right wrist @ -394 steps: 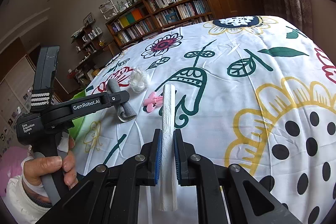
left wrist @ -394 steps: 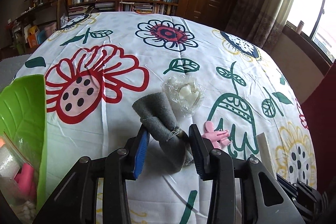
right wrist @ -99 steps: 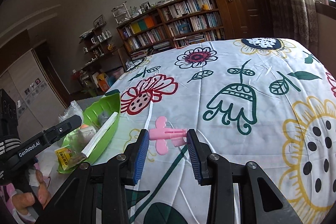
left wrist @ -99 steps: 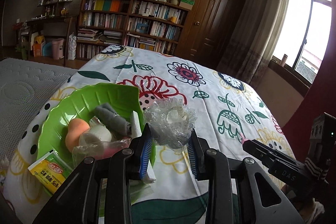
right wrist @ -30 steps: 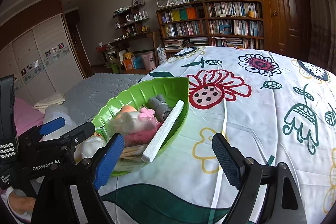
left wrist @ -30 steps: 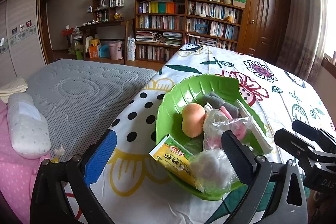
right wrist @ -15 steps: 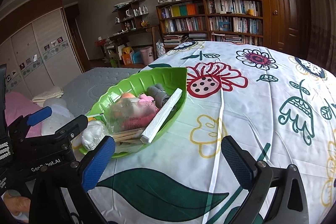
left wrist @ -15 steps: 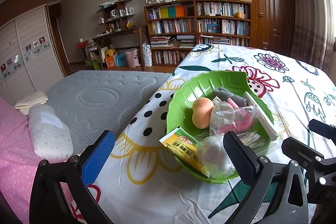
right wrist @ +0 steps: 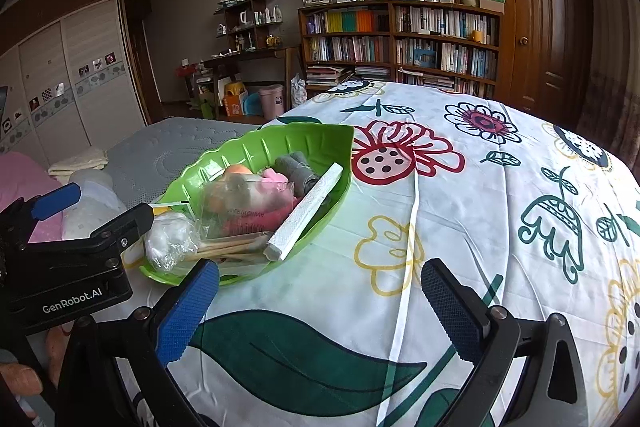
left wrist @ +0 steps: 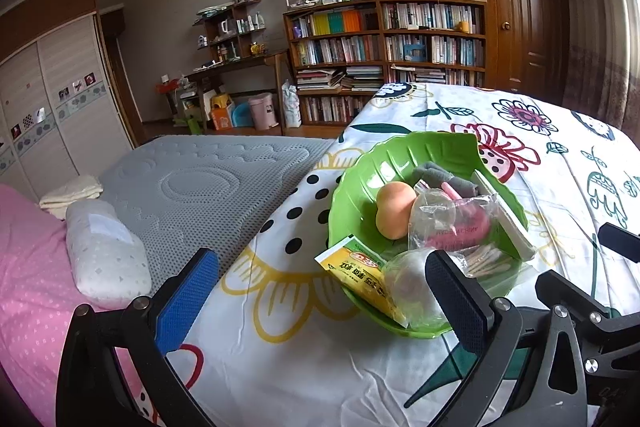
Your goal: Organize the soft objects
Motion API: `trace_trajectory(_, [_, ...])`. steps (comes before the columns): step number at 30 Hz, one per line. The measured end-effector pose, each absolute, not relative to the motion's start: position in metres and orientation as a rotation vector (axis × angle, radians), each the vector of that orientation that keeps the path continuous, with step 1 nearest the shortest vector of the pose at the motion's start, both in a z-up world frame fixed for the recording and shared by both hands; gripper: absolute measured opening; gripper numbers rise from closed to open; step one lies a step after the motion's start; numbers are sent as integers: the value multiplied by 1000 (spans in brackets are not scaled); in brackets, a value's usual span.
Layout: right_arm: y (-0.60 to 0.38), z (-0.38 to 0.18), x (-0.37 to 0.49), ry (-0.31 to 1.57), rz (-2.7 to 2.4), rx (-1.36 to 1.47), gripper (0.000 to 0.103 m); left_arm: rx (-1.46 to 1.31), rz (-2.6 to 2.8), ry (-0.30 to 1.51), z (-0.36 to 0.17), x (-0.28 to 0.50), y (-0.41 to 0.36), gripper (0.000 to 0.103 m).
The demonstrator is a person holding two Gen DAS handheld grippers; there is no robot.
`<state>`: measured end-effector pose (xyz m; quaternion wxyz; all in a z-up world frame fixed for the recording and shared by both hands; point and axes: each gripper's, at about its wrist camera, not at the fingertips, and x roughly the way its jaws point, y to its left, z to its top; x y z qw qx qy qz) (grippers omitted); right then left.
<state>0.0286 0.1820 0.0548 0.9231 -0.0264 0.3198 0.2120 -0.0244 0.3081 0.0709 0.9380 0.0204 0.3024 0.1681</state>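
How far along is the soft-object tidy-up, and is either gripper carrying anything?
Looks essentially done: the green leaf bowl holds the grey cloth, white foam strip, orange sponge, pink bagged item and clear-wrapped white ball. The left gripper and right gripper are open and empty. No loose items show on the floral sheet.
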Motion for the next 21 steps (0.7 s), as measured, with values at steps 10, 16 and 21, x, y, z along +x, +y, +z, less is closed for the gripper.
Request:
trace_trajectory(10, [192,57,25,640,427,-112,103,78,388,627,68,-22,305,103])
trace_trajectory(16, [198,65,29,630,370,-141,103,60,405,634,67,-23,313,103])
trace_trajectory(21, [198,73,32,615,368,-120,103,52,416,635,66,-22,317,103])
